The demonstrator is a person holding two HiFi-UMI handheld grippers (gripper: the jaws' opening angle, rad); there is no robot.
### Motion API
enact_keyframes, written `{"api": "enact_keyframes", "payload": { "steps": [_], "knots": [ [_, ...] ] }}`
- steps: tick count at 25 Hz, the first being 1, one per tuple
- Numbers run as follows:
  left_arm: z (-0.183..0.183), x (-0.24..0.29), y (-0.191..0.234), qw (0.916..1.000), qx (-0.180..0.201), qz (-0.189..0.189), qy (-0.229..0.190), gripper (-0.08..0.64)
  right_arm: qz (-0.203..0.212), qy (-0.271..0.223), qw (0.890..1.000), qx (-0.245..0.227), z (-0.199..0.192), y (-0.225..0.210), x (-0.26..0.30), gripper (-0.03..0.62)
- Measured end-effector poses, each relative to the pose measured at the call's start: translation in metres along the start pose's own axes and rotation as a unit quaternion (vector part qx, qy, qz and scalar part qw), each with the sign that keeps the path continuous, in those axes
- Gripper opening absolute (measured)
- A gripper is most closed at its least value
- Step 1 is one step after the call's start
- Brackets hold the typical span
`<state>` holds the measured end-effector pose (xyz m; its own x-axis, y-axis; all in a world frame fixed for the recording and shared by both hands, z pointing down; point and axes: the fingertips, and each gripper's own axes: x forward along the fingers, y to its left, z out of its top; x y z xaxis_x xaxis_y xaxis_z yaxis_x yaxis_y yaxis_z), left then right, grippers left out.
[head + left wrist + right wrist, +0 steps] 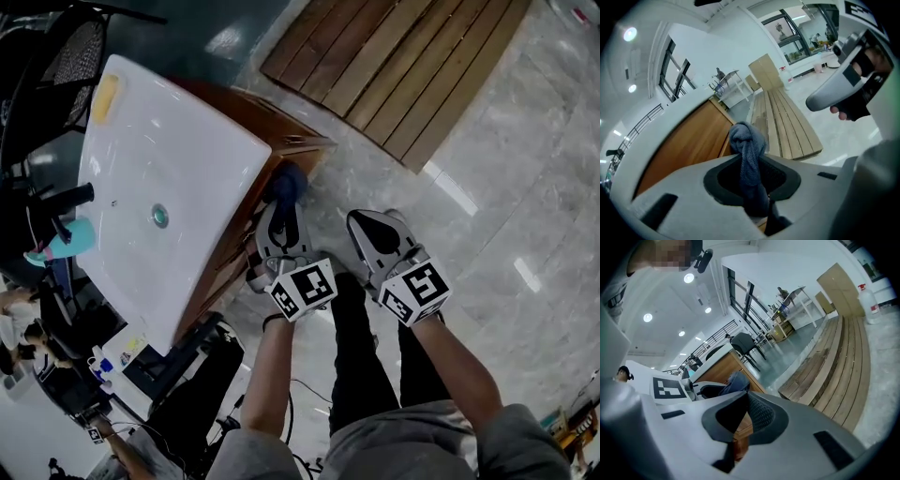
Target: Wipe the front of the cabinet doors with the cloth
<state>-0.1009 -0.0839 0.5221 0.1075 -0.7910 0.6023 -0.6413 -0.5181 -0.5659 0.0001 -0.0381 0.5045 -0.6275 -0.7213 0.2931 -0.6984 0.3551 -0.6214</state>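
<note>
A blue cloth [286, 180] is bunched between the jaws of my left gripper [281, 202], which is shut on it. The cloth lies against the top right corner of the wooden cabinet front [242, 230], below a white sink [169, 141]. In the left gripper view the cloth [749, 154] stands up out of the left gripper [752, 187], with the cabinet door [689, 145] just behind it. My right gripper [375, 230] hangs to the right of the left one, off the cabinet, shut and holding nothing. From the right gripper [743, 418] I see the cloth [736, 380] and the cabinet [724, 366] ahead.
A slatted wooden platform [403, 66] lies on the grey stone floor beyond the cabinet. A black mesh chair [75, 47] stands behind the sink. A yellow bar [105, 94] rests on the sink's rim. The person's dark trouser legs [361, 356] are below the grippers.
</note>
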Motion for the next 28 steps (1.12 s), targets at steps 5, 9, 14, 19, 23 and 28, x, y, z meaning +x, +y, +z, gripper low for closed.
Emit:
{"api": "enact_keyframes", "payload": {
  "steps": [5, 9, 14, 19, 23, 28],
  "knots": [
    [-0.01, 0.012, 0.002, 0.999, 0.035, 0.021, 0.015, 0.087, 0.006, 0.005, 1.0, -0.006, -0.008, -0.003, 0.0, 0.011],
    [-0.009, 0.013, 0.005, 0.9987, 0.03, 0.033, 0.026, 0.087, 0.004, 0.005, 1.0, 0.0, -0.011, -0.006, -0.001, 0.011],
    [-0.012, 0.017, 0.002, 0.9983, 0.031, 0.037, 0.032, 0.086, 0.012, 0.006, 1.0, -0.003, -0.011, -0.004, 0.0, 0.011],
    [-0.02, 0.032, -0.008, 0.9984, 0.032, 0.029, 0.037, 0.086, 0.01, 0.005, 1.0, 0.0, -0.011, -0.01, -0.001, 0.011],
    [-0.025, 0.047, -0.02, 0.9985, 0.015, 0.018, 0.05, 0.086, 0.003, 0.005, 1.0, 0.003, -0.014, -0.019, -0.003, 0.011],
    [-0.038, 0.067, -0.034, 0.9978, 0.007, 0.008, 0.065, 0.086, -0.002, 0.008, 1.0, 0.003, -0.018, -0.03, -0.006, 0.011]
  ]
}}
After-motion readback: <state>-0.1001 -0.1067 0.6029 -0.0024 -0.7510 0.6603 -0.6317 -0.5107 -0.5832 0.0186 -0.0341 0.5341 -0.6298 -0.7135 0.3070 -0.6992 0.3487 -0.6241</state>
